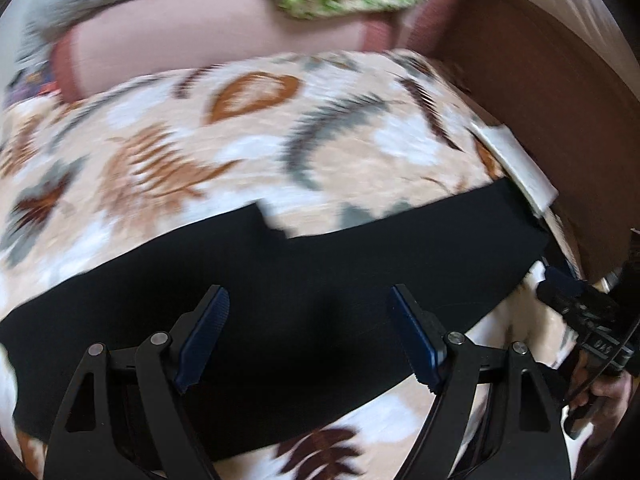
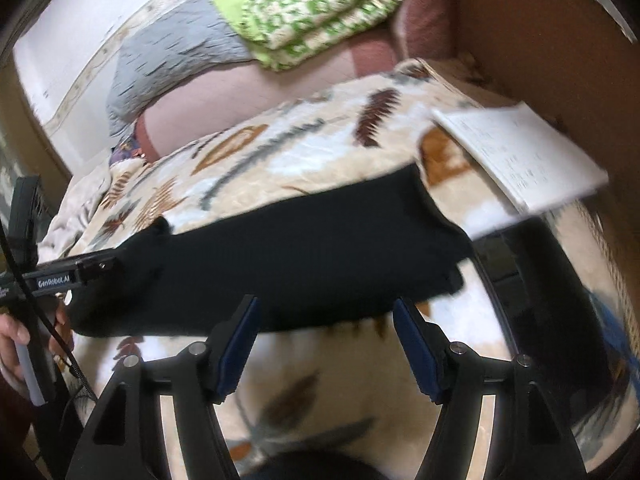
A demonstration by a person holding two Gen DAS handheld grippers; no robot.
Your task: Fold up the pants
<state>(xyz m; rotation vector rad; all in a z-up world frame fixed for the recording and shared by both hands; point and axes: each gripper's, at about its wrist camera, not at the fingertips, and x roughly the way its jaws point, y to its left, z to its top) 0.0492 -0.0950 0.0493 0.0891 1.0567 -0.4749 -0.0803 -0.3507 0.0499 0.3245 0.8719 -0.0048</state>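
Already the black pants (image 1: 320, 280) lie as a long, narrow band across the bed, on a cream blanket (image 1: 240, 152) printed with brown and grey leaves, so I judge that the legs are laid one over the other and the first fold along the length is done; folding the band shorter is probably what is left, though the pictures do not prove this. At the far edge of the band there is a small step, where two layers seem not to match exactly. The cloth looks matte, soft and rather thick, without shine, and it is smooth with almost no wrinkle. The blanket looks fluffy and a little uneven. The left tool (image 1: 308, 336) is above the middle of the pants with its jaws wide apart and nothing between them; the blue pads (image 1: 208, 332) are ribbed. The right tool (image 2: 324, 344) is also spread and empty, just near the close edge of the pants. A white paper sheet (image 2: 520, 152) lies at the far right end, touching the pants. Further away lie a green patterned quilt (image 2: 312, 12) and a grey cloth (image 2: 172, 60).
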